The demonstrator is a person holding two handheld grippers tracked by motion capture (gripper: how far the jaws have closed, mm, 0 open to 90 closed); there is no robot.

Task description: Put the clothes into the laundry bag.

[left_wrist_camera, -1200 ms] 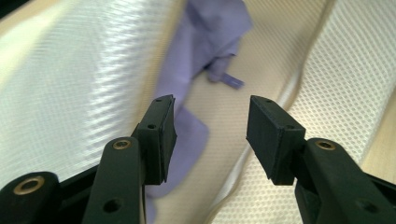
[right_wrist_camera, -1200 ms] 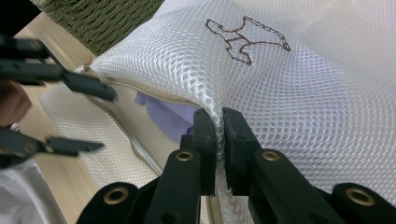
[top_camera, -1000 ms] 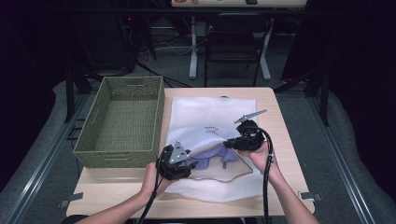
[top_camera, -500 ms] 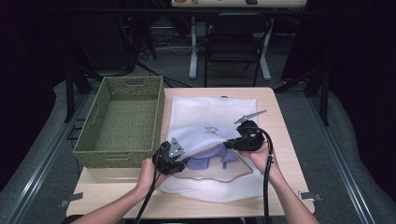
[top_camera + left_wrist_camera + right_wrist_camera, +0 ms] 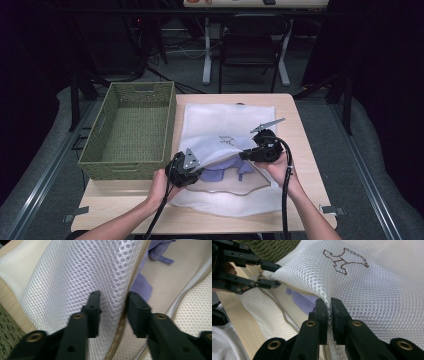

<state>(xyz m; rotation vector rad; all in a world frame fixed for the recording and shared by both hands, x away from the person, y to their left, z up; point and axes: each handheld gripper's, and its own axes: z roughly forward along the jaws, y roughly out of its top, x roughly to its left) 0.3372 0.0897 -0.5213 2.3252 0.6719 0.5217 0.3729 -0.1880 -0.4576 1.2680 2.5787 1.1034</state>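
Note:
A white mesh laundry bag (image 5: 225, 122) lies on the wooden table, its zip opening facing the person. A purple garment (image 5: 215, 175) sits inside it. My right gripper (image 5: 246, 155) is shut on the bag's upper edge (image 5: 374, 290) and holds that layer up off the garment (image 5: 303, 301). My left gripper (image 5: 199, 167) is at the left end of the opening. Its jaws have just been closing, and the mesh edge (image 5: 112, 277) with its zip stands between them, with a gap still showing. From the right gripper view the left gripper (image 5: 275, 275) straddles the bag's corner.
A green woven basket (image 5: 125, 170) stands at the table's left, close beside the bag and my left hand. A small brown dog figure (image 5: 344, 260) is stitched on the bag's top layer. Chairs and a table leg stand on the floor beyond the far edge.
The left gripper's jaws have narrowed around the bag's edge. Both hands stay nearly where they were, and the right gripper keeps its hold.

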